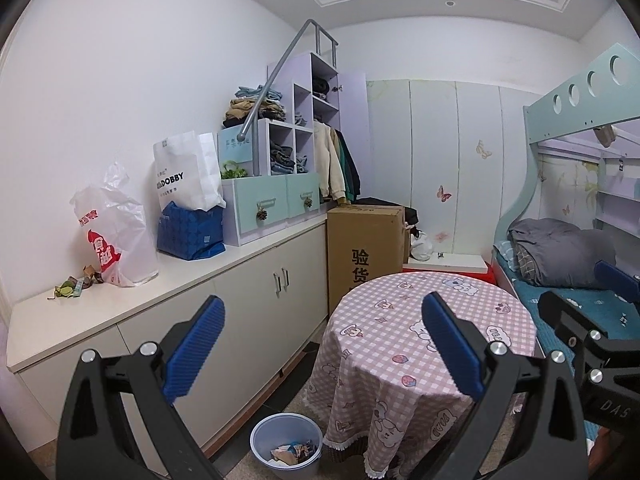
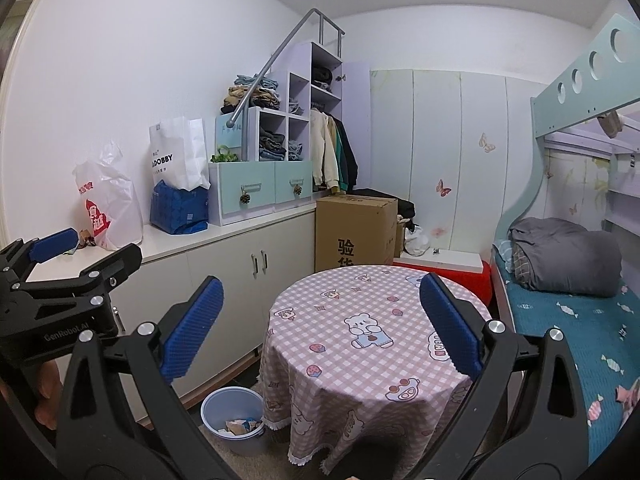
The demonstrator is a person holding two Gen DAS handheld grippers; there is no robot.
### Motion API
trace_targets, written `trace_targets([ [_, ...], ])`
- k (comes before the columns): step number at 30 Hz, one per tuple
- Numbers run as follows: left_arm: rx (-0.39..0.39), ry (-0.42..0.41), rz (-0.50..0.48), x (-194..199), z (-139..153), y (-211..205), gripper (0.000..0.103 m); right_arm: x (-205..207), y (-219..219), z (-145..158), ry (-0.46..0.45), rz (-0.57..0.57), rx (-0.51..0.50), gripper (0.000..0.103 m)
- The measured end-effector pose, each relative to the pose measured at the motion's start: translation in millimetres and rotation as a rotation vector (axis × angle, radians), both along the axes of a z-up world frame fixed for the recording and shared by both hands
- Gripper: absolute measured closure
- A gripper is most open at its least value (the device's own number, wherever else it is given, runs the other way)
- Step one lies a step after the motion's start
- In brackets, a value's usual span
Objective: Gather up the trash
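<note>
Hovering above the floor, the left hand-held gripper (image 1: 323, 346) has its blue-padded jaws spread wide and holds nothing; the right hand-held gripper (image 2: 321, 326) is likewise spread wide with nothing between its jaws. Both face a round worktop covered by a pink checked cartoon-print tablecloth (image 2: 360, 332). A pale blue plastic waste bin (image 1: 286, 446) stands on the floor just beside this worktop, with paper and wrapper scraps inside. Small crumpled green and brown wrapper trash (image 1: 74, 285) lies on the long white cabinet worktop (image 1: 192, 276), just beside a white plastic bag with red print (image 1: 114, 236), well apart from the bin.
</note>
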State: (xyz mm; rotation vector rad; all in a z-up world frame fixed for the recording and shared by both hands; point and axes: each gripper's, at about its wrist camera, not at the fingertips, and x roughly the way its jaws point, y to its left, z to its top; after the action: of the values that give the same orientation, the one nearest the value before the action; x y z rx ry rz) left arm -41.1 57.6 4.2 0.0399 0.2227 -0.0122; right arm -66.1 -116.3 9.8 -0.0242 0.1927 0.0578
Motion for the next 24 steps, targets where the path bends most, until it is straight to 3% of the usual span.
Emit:
trace_targets([
  [24, 0.004, 0.008, -0.006, 1.5, -2.5, -1.9, 0.006, -2.5, 4.1, 2.6, 0.006, -0.001, -0.004, 0.006],
])
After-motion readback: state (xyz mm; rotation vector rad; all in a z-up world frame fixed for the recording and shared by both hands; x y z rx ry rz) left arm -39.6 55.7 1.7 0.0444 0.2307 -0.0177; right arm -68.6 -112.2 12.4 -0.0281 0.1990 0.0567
